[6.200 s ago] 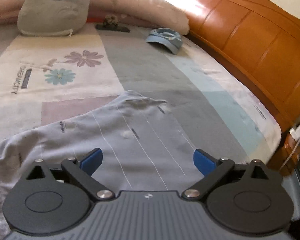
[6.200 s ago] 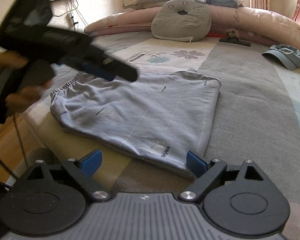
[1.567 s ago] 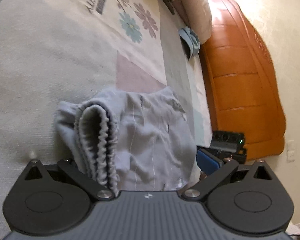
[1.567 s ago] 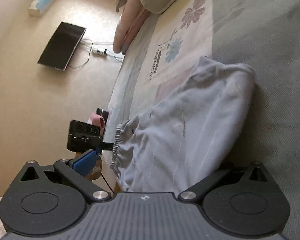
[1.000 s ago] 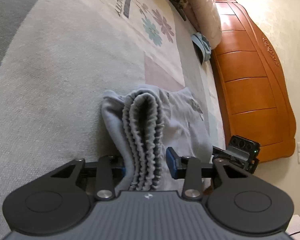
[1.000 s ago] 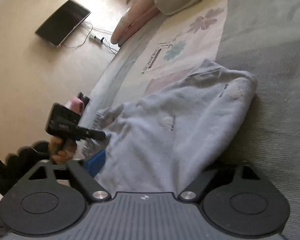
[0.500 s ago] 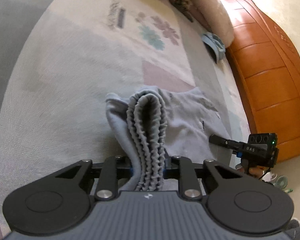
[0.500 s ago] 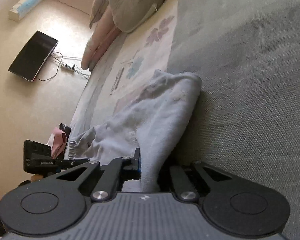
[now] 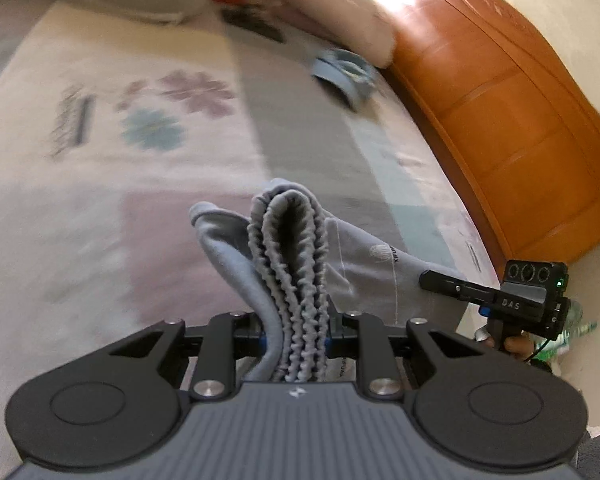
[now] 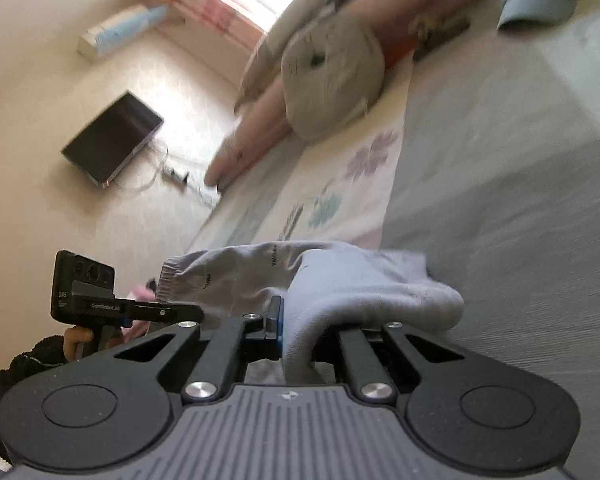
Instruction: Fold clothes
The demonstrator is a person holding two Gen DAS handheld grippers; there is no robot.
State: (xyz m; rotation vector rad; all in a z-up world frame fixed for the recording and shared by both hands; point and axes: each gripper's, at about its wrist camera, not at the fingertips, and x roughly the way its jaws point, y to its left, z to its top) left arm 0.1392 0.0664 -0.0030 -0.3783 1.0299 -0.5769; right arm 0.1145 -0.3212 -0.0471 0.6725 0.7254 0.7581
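Grey shorts (image 9: 296, 264) pinched in left tongs (image 9: 296, 332), right tongs (image 10: 304, 332).

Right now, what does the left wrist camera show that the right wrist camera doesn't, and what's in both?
Only the left wrist view shows the orange wooden headboard and the ruffled elastic waistband clamped in the left gripper.

Only the right wrist view shows the dark flat screen on the wall, the window curtain and the grey round cushion.

Both show the grey shorts, each gripper shut on them, the other gripper (the right gripper is nearest in its own view), the blue cap and the flowered bedspread.
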